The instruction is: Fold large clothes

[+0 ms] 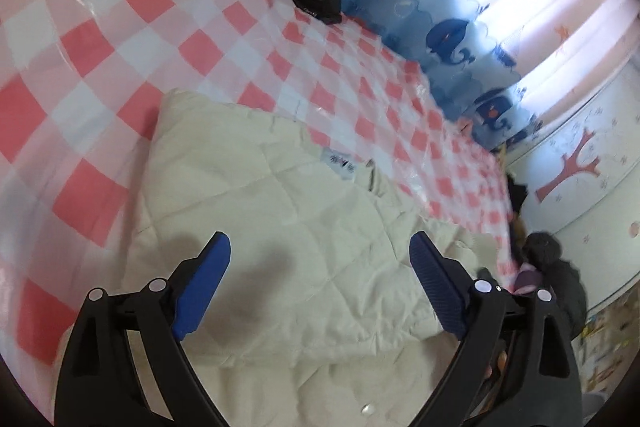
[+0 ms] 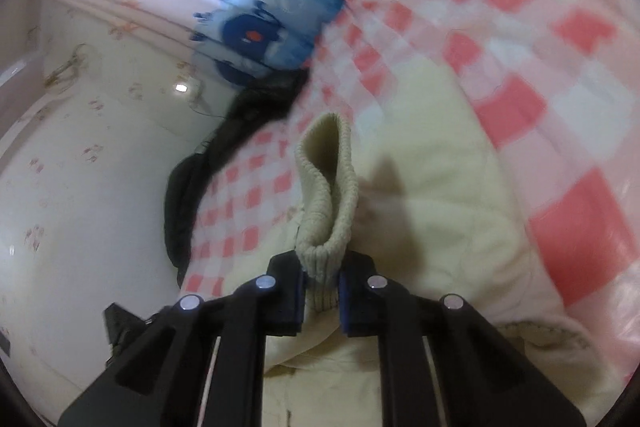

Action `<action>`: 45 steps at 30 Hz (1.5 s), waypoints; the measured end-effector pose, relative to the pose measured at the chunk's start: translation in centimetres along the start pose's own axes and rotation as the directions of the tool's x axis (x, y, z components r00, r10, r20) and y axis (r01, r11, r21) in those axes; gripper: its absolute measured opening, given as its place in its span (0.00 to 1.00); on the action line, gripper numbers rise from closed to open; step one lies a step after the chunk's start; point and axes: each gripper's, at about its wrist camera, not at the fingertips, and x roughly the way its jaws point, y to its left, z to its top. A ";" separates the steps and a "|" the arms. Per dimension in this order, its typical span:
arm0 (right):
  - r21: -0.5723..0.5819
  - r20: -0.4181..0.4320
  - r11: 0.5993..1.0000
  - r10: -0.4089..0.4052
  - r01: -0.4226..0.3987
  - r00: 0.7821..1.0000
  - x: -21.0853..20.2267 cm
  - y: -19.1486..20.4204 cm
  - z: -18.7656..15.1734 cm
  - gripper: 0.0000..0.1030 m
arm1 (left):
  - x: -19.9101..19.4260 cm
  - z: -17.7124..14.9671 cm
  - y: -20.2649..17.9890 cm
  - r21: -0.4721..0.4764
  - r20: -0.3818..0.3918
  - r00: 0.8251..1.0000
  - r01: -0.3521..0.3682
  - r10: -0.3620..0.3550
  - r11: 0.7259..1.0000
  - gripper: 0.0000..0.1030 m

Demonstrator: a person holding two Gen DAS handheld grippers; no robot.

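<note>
Your right tongs (image 2: 322, 291) are closed on the ribbed cuff (image 2: 326, 195) of the cream quilted jacket (image 1: 280, 227), probably to carry that sleeve over the body. The jacket lies flat on the pink checked cover (image 1: 100, 27). Your left tongs (image 1: 320, 279) hang wide open above it, holding nothing, ready for another edge.

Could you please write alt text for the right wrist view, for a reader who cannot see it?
The right tool is shut on the ribbed knit cuff of a cream quilted jacket, the cuff standing up between its fingers. The jacket lies on a pink-and-white checked cover; a dark garment hangs at the far edge, by a whale-print curtain.
</note>
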 end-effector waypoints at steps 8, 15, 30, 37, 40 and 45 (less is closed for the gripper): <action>0.122 -0.058 0.976 -0.172 0.178 0.983 0.6 -5.3 -0.8 0.13 | 4.7 -1.0 1.1 -0.007 -0.064 0.998 -0.024 0.024 1.000 0.84; 0.178 0.087 0.938 -0.316 0.297 0.945 -2.9 -4.9 -0.2 0.45 | 3.1 -0.4 1.1 -0.015 -0.022 0.999 0.028 -0.029 0.999 0.85; -0.051 -0.167 0.974 -0.228 0.222 0.959 3.8 -1.7 -1.7 0.54 | 5.7 -0.2 4.4 -0.047 -0.071 0.996 -0.056 0.053 0.997 0.85; -0.117 -0.119 0.987 -0.123 0.109 0.985 -7.4 3.5 -1.6 0.88 | -8.4 -2.1 4.2 -0.015 -0.110 0.992 -0.068 0.066 0.998 0.87; -0.095 -0.146 0.983 -0.170 0.157 0.975 -13.1 1.7 -4.4 0.88 | -14.7 -5.8 6.2 0.013 -0.148 0.987 -0.065 0.066 0.998 0.89; -0.033 -0.280 0.968 -0.249 0.250 0.927 -18.9 -3.4 -9.3 0.88 | -20.6 -13.2 10.3 -0.059 -0.214 0.976 -0.054 0.040 0.997 0.89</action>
